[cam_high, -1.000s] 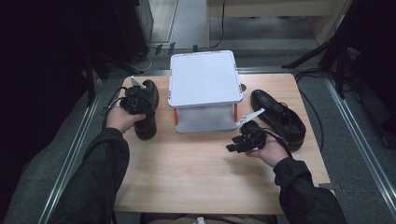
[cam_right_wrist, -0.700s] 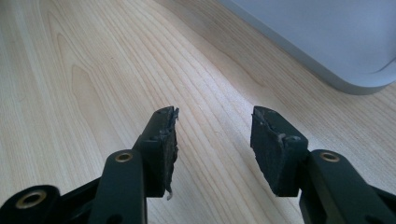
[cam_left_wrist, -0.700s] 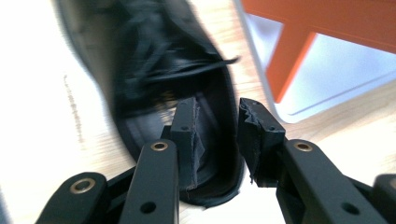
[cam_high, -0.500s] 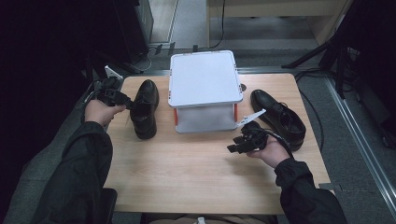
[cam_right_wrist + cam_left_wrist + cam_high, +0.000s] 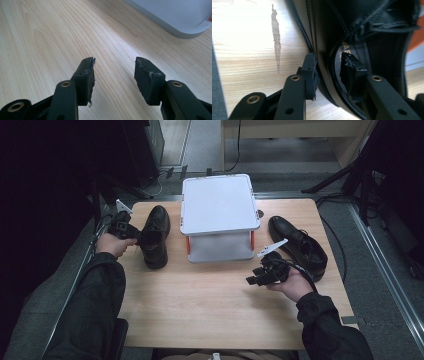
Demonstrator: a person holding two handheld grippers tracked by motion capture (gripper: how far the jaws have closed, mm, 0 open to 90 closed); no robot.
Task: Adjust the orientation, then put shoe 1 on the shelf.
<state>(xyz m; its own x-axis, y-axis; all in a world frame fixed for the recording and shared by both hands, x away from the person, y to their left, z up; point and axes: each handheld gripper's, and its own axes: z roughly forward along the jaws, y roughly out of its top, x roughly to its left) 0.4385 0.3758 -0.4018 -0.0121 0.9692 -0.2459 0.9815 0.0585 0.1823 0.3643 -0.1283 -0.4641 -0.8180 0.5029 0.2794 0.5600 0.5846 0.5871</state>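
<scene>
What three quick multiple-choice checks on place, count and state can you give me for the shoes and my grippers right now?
1. Where does the left shoe lie?
A. left of the white box
B. on top of the box
C. at the table's near edge

2. How many black shoes are on the table?
A. one
B. two
C. three

3. How does the left gripper stand to the left shoe?
A. well clear of it
B. shut tight on its toe
C. one finger outside the side wall, one inside the opening

Answers:
1 A, the high view shows it beside the box's left side.
2 B, the right shoe lies right of the box.
3 C, the left gripper view shows the wall between the fingers.
</scene>
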